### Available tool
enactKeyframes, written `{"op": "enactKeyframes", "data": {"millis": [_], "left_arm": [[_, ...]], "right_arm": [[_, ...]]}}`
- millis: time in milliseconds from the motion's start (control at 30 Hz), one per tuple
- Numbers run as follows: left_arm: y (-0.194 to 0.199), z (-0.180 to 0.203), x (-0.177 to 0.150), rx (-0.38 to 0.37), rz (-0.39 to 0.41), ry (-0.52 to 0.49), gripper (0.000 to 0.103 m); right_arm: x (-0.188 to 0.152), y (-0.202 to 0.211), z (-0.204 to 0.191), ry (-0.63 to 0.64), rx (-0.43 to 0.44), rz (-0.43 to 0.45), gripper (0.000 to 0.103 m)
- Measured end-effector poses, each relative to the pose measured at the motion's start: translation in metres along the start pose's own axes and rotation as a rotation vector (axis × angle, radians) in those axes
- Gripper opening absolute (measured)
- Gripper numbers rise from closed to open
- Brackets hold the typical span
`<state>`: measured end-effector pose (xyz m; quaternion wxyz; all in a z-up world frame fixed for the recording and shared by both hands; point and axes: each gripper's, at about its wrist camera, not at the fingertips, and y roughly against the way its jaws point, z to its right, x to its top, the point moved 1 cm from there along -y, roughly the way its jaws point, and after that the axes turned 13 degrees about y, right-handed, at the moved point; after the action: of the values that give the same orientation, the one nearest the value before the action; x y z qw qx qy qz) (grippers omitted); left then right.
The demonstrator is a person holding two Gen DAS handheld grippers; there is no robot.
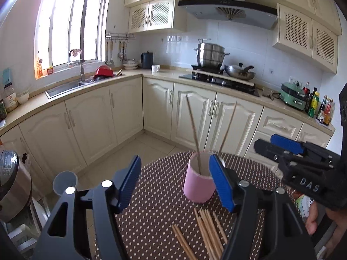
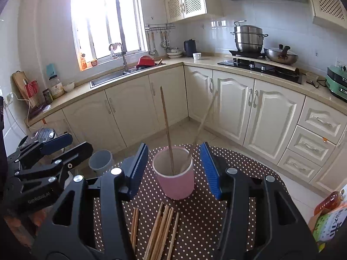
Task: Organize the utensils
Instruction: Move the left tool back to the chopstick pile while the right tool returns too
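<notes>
Right wrist view only: cutting board (image 2: pixel 21 84) on counter at far left, carton (image 2: pixel 329 227) at table edge. Left wrist view only: sauce bottles (image 1: pixel 321 108) at far right.

Pink cup (image 2: pixel 175 173) upright on dotted table (image 2: pixel 216 216); two chopsticks (image 2: pixel 167 125) standing inside, leaning apart. Loose chopsticks (image 2: pixel 160 231) lying just before cup.

Left gripper (image 1: pixel 174 183) released, empty. Right gripper (image 2: pixel 173 170) released, empty, cup beyond, untouched.

Left tool (image 1: pixel 174 182), right tool (image 2: pixel 173 169) — both agape, empty.

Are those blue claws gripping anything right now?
No. Both the left gripper and right gripper are open and empty; two chopsticks stand loose in the pink cup.
</notes>
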<state>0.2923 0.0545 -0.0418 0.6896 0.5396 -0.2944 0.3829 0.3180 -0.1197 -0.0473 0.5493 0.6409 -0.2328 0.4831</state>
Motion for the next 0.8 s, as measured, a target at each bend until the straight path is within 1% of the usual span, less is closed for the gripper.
{"op": "enactKeyframes", "data": {"millis": [167,333,500,633,733,800], "left_arm": [[-0.008,-0.012,-0.035,0.033,-0.095,-0.004,0.064],[-0.024,-0.023,-0.08,0.094,-0.19,-0.025,0.064],[-0.046,-0.036,-0.122,0.139,-0.292,0.004,0.064],[-0.06,-0.039,-0.145,0.161,-0.344,0.0,0.064],[-0.068,-0.041,-0.156,0.19,-0.36,-0.012,0.064],[-0.073,-0.041,-0.162,0.194,-0.375,-0.015,0.064]], "right_arm": [[-0.029,-0.004,-0.001,-0.008,0.015,-0.054,0.05],[-0.065,-0.012,-0.006,-0.009,0.044,-0.119,0.051],[-0.099,-0.023,-0.008,-0.02,0.066,-0.182,0.051],[-0.123,-0.03,-0.01,-0.031,0.08,-0.218,0.053],[-0.138,-0.035,-0.011,-0.046,0.091,-0.237,0.053],[-0.146,-0.037,-0.011,-0.056,0.094,-0.244,0.054]]}}
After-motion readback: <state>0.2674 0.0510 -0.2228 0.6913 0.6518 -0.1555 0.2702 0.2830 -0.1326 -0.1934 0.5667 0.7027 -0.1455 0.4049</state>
